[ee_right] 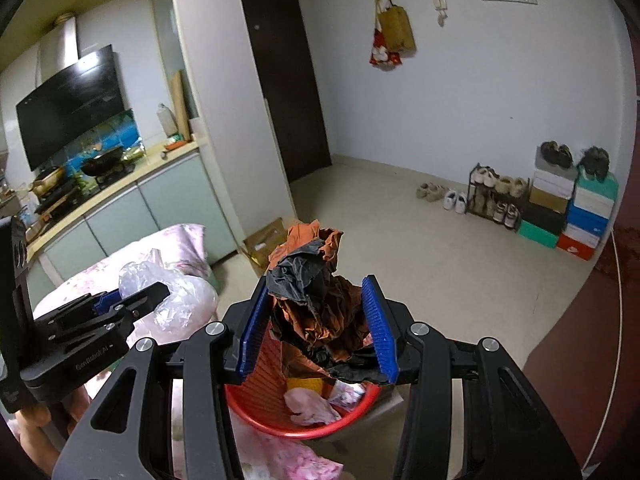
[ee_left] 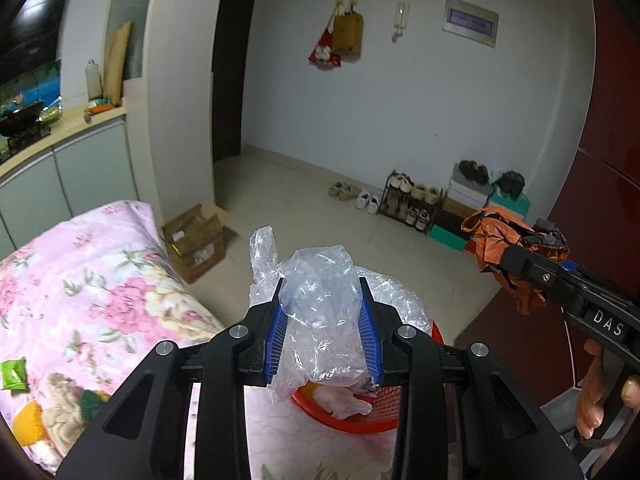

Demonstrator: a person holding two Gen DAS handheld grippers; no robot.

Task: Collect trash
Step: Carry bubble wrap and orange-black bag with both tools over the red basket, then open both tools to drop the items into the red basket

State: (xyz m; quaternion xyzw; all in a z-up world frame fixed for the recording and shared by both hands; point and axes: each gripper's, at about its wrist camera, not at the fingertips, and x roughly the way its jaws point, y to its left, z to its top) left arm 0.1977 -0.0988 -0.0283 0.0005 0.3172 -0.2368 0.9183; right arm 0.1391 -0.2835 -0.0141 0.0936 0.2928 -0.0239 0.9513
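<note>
My left gripper (ee_left: 323,286) is shut on a crumpled clear plastic bag (ee_left: 320,312), held just above a red plastic basket (ee_left: 352,422). My right gripper (ee_right: 318,286) is shut on a crumpled orange and black wrapper (ee_right: 320,304), also over the red basket (ee_right: 248,408). Pale pink crumpled paper (ee_right: 308,406) and other scraps lie inside the basket. In the left wrist view the right gripper (ee_left: 520,264) shows at the right edge with the orange wrapper (ee_left: 496,240). The left gripper (ee_right: 140,294) with the clear bag (ee_right: 176,292) appears at the left of the right wrist view.
A bed with a pink floral quilt (ee_left: 80,280) lies to the left, with a green packet (ee_left: 14,374) on it. An open cardboard box (ee_left: 196,240) stands on the floor beside it. A shoe rack (ee_left: 408,200) and stacked shoe boxes (ee_right: 572,208) line the far wall.
</note>
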